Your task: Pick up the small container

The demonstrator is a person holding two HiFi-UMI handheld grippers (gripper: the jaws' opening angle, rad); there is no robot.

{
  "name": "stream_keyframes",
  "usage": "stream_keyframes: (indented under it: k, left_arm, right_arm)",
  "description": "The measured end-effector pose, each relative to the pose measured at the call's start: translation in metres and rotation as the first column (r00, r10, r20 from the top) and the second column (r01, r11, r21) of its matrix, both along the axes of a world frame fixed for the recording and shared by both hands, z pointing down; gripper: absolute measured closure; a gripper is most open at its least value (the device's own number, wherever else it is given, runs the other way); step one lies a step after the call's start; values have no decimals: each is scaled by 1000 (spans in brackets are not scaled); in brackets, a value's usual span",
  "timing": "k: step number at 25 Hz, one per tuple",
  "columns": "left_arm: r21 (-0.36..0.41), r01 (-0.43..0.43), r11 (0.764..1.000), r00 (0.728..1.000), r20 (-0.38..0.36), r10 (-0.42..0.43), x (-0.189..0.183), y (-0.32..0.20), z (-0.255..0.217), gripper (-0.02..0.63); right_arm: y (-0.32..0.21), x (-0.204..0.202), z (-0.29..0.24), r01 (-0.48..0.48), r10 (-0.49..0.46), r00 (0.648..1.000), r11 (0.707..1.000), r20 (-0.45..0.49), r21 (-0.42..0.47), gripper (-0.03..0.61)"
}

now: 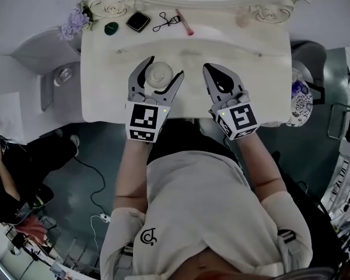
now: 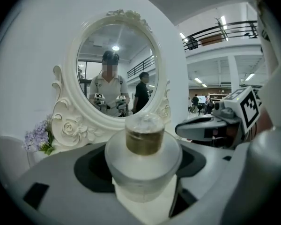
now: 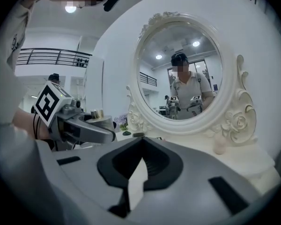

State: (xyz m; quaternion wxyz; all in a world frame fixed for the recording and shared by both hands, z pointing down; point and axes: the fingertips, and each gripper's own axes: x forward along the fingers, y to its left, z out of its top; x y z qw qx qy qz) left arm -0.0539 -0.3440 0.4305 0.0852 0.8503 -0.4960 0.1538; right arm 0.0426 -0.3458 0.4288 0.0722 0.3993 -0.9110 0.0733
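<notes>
left hand-held gripper (image 1: 165,67) clasps the small container (image 2: 144,158), its frosted body blurry.

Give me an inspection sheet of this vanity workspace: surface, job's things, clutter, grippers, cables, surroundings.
Surface: white vanity table, with an ornate oval mirror at the back.
Job's things: small container, frosted with a gold neck, between the left jaws.
Clutter: along the back edge, purple flowers, black compact, eyelash curler, pink stick.
Grippers: left gripper shut on the small container; right gripper shut, nothing in it.
Cables: dark cable on the floor at left, near a power strip.
Surroundings: another person at lower left; balcony railing in the hall behind.
</notes>
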Motion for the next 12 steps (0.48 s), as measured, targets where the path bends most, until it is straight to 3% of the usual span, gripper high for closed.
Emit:
stream_keyframes:
  k: [7, 12]
  left_arm:
    - [105, -8, 994, 1000, 7, 8, -1, 13, -63, 259]
    - [136, 10, 991, 1000, -1, -10, -11, 23, -89, 259]
  right_arm:
    - [6, 8, -39, 3, -2, 1000, 996, -5, 84, 571]
    - [7, 19, -57, -16, 17, 1000, 992, -8, 124, 572]
